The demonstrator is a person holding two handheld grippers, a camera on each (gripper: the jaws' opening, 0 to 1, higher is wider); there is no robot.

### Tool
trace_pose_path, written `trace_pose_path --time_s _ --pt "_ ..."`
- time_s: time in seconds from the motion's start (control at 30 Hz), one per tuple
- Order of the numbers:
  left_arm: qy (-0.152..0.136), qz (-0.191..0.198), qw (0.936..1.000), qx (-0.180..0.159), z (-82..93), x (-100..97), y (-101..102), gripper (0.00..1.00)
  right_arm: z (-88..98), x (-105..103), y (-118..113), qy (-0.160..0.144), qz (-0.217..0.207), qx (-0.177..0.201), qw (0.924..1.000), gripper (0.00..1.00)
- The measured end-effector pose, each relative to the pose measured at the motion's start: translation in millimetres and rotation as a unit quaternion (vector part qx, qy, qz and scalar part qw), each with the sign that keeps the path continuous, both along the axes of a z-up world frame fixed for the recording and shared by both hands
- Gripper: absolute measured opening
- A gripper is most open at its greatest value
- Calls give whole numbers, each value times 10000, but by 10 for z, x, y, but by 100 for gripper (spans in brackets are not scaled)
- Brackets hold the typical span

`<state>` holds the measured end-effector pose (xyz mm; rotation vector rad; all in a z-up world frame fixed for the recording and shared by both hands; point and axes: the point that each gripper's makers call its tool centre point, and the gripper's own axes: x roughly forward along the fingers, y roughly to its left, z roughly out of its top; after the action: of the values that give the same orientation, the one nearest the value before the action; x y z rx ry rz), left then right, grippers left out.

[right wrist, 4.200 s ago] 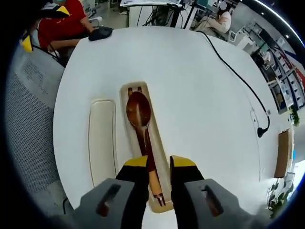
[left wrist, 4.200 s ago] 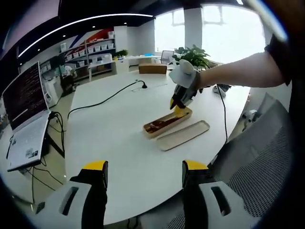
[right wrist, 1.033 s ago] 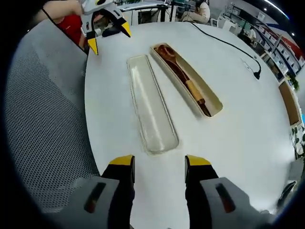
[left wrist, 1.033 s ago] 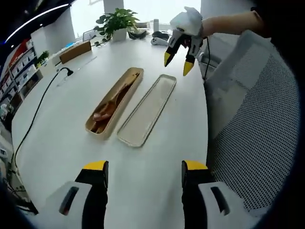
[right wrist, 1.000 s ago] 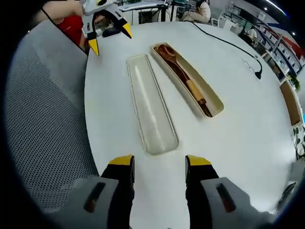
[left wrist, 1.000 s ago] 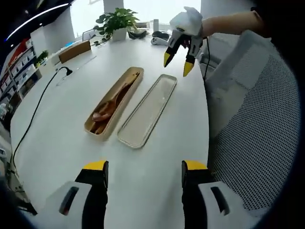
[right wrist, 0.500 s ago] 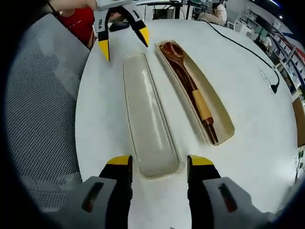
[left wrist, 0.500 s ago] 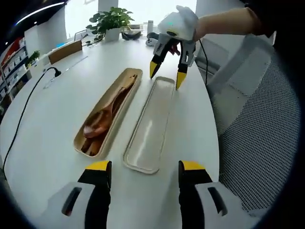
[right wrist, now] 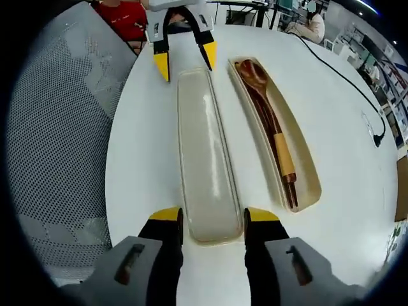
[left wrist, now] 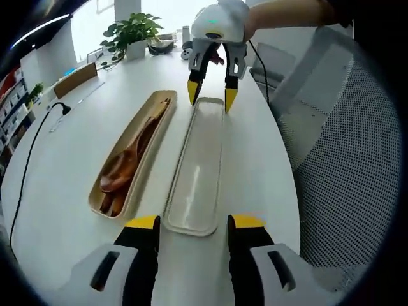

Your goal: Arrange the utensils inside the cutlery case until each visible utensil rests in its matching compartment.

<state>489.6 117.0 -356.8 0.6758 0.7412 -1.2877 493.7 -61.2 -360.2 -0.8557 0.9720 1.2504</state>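
Note:
A tan cutlery case (left wrist: 167, 109) (right wrist: 308, 167) lies open on the white table, holding a dark wooden spoon (left wrist: 125, 164) (right wrist: 257, 75) and thin wooden utensils beside it. Its cream lid (left wrist: 199, 167) (right wrist: 204, 150) lies upturned alongside. My left gripper (left wrist: 194, 223) (right wrist: 185, 59) stands open, its jaws either side of one end of the lid. My right gripper (right wrist: 214, 215) (left wrist: 210, 96) is open astride the opposite end. Neither holds anything.
The round white table (left wrist: 57, 159) (right wrist: 137, 159) drops off close to the lid, with a grey mesh chair (left wrist: 331, 159) (right wrist: 57, 127) beyond that edge. A black cable (left wrist: 29, 159) (right wrist: 344, 70) crosses the table past the case. A potted plant (left wrist: 131, 32) stands far back.
Both grippers have drawn in from the table's ends to the two ends of the lid. Four seconds ago the right gripper was at the spoon handle in the case; it is now open.

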Motion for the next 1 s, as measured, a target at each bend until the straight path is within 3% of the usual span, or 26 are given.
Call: trace_pose_path --time_s 0.23,0.4,0.43,0.6,0.7,0.77,0.8,0.87,1.0 --pt "-9 8 9999 -100 25 -52 12 39 6 -45 14 118 278 -180 9994 34" --pt "-712 -506 9961 115 74 -38 35 38 25 -84 3 483 48 -68 9988 34" --pt "-749 -539 9956 143 79 -49 41 38 38 -136 1 730 -140 -58 9972 34" --pt "-1329 -918 9866 240 123 -37 36 41 67 -210 10 1200 -393 37 9920 34" --pt "-1462 -1087 9829 268 136 -45 19 43 117 -303 43 1656 -689 128 9837 34" --pt "-1478 -1209 9810 340 128 -59 8 42 180 -423 90 2244 -1059 230 9685 34" --pt "-1551 -1321 9783 372 133 -61 -9 42 216 -501 110 2597 -1273 251 9569 34" --pt "-1715 -1608 9711 422 140 -76 -44 40 215 -491 140 2638 -1223 412 9559 34" --pt "-1627 -1707 9705 507 83 -105 -59 25 215 -550 136 2824 -1348 399 9489 34"
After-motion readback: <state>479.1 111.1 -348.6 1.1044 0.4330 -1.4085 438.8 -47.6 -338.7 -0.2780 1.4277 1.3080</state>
